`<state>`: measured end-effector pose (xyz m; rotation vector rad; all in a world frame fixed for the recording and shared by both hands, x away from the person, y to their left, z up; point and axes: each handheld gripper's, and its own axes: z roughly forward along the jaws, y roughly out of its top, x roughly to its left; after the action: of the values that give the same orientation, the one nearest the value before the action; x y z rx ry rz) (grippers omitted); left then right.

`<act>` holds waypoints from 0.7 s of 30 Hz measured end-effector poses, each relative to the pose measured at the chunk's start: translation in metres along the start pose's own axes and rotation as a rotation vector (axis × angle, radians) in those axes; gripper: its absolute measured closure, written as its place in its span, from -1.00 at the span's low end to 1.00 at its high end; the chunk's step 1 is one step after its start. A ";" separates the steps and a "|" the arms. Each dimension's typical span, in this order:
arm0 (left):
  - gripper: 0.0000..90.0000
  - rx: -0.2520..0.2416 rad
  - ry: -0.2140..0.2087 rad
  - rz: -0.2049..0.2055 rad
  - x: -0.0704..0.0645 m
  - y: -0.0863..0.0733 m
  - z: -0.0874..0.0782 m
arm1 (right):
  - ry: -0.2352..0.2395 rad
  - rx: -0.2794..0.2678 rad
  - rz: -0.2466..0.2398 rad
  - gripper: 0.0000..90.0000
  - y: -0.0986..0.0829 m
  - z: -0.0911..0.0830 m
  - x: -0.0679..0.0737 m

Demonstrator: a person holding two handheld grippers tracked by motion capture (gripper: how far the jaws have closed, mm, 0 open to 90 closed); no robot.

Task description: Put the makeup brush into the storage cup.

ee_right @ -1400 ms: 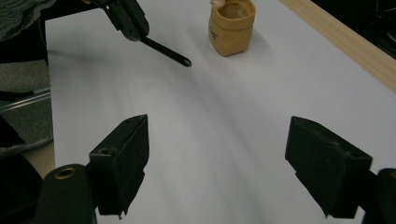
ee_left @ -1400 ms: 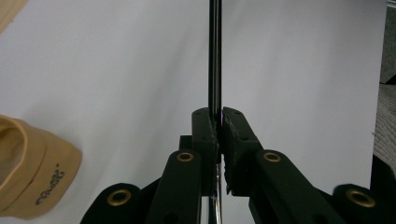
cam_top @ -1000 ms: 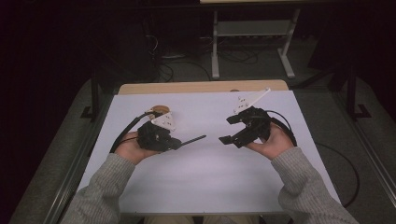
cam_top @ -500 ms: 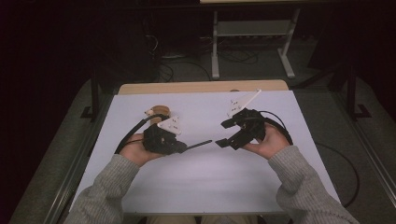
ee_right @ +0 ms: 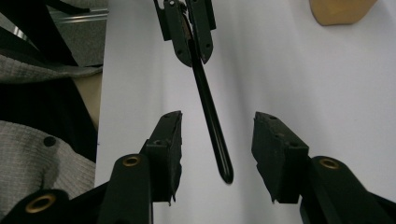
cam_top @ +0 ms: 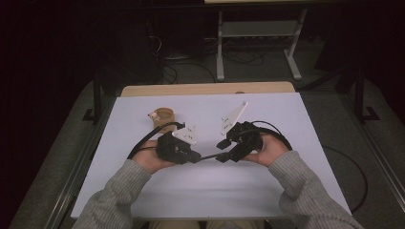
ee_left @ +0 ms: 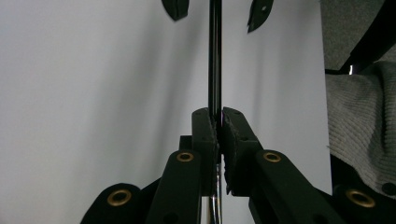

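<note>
Rod tip (ee_right: 226,175) btwn open right jaws, wooden cup (cam_top: 164,118) well apart

We see a slim black rod (ee_right: 212,119) with a glossy, smooth finish, clamped in the left claw (ee_left: 218,128), whose matt black plastic arms carry brass-coloured rivets and rough-textured pads (ee_left: 232,154). The tabletop (cam_top: 286,119) looks matt and paper-white, edged with pale wood. The sleeves (cam_top: 305,186) are grey ribbed knit cloth.
</note>
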<state>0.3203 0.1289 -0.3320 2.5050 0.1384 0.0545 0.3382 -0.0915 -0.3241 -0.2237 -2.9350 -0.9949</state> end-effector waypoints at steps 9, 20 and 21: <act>0.87 0.008 -0.035 0.022 -0.004 0.003 0.003 | 0.075 0.032 -0.031 0.51 -0.002 0.013 0.002; 0.87 0.022 -0.051 0.043 -0.005 0.007 0.007 | 0.106 0.023 -0.055 0.82 -0.004 0.011 0.003; 0.87 0.023 -0.055 0.046 -0.005 0.007 0.007 | 0.108 0.023 -0.057 0.83 -0.004 0.011 0.003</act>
<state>0.3163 0.1179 -0.3337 2.5301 0.0593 0.0030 0.3349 -0.0876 -0.3356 -0.0832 -2.8686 -0.9476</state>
